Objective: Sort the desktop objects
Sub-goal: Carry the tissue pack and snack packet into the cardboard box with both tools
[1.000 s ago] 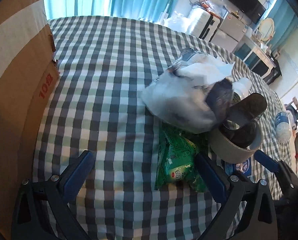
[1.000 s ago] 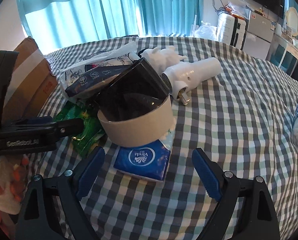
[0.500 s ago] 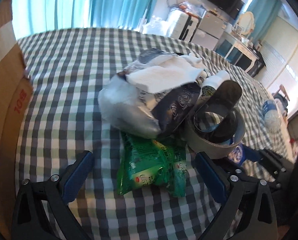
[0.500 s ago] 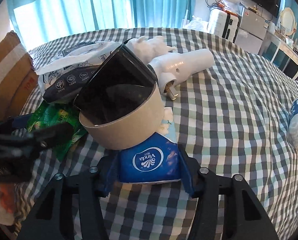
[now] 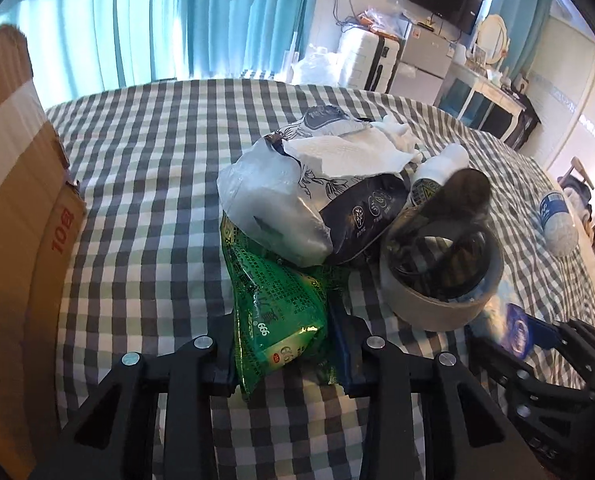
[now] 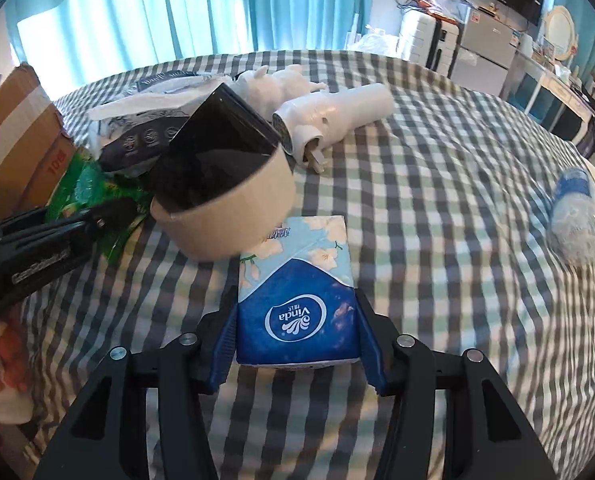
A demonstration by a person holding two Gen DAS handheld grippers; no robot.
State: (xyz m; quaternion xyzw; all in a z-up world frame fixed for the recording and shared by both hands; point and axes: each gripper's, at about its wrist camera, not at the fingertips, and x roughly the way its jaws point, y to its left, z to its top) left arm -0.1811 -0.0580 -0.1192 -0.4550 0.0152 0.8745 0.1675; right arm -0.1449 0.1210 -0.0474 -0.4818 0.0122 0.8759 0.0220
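My left gripper [image 5: 283, 354] is shut on a green snack packet [image 5: 275, 300] whose far end lies under a white tissue bag [image 5: 297, 188]. My right gripper [image 6: 295, 344] is shut on a blue Vinda tissue pack [image 6: 295, 300], pulled out from under a brown tape roll [image 6: 233, 220]. A black box [image 6: 213, 152] leans in the roll. The roll also shows in the left wrist view [image 5: 437, 304]. The left gripper shows at the left edge of the right wrist view [image 6: 37, 240].
A cardboard box [image 5: 13, 208] stands at the table's left. A white plug-in device [image 6: 337, 114] and a white figurine [image 6: 277, 80] lie behind the roll. A plastic bottle [image 6: 575, 220] lies at the right. The tablecloth [image 5: 145, 168] is checked.
Both grippers closed: the left on the green packet, the right on the blue tissue pack. The tissue pack slid out from under the tape roll toward me.
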